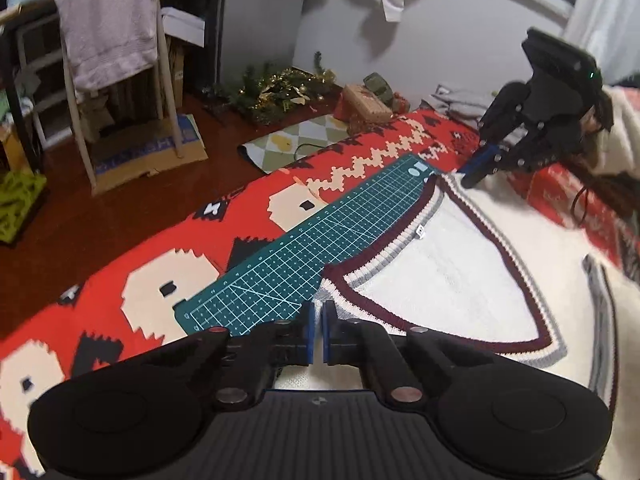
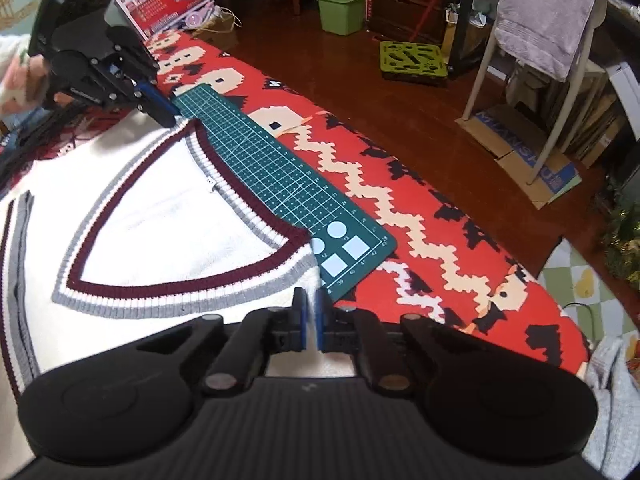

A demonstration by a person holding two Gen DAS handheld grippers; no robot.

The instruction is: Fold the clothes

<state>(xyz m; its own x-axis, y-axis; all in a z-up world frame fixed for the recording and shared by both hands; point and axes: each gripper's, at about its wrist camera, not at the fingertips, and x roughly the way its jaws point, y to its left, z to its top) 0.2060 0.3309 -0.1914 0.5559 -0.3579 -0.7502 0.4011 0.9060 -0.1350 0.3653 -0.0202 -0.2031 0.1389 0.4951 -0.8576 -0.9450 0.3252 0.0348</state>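
Observation:
A white knitted V-neck vest (image 1: 440,272) (image 2: 160,216) with maroon and grey trim lies flat, its neckline over a green cutting mat (image 1: 300,248) (image 2: 272,176). My left gripper (image 1: 319,308) sits at one shoulder corner, its blue pads nearly together with white knit between them. The right wrist view shows it as the left gripper (image 2: 166,118) tipped down onto that shoulder. My right gripper (image 2: 310,298) is shut the same way on the other shoulder, seen from the left wrist as the right gripper (image 1: 470,178) at the far end of the collar.
A red patterned blanket (image 1: 152,292) (image 2: 420,216) covers the work surface, whose edge drops to a wooden floor. A chair with a towel (image 1: 108,20) (image 2: 548,12), flat cardboard (image 1: 148,156), a green bin (image 2: 340,12) and a garland (image 1: 280,88) stand beyond.

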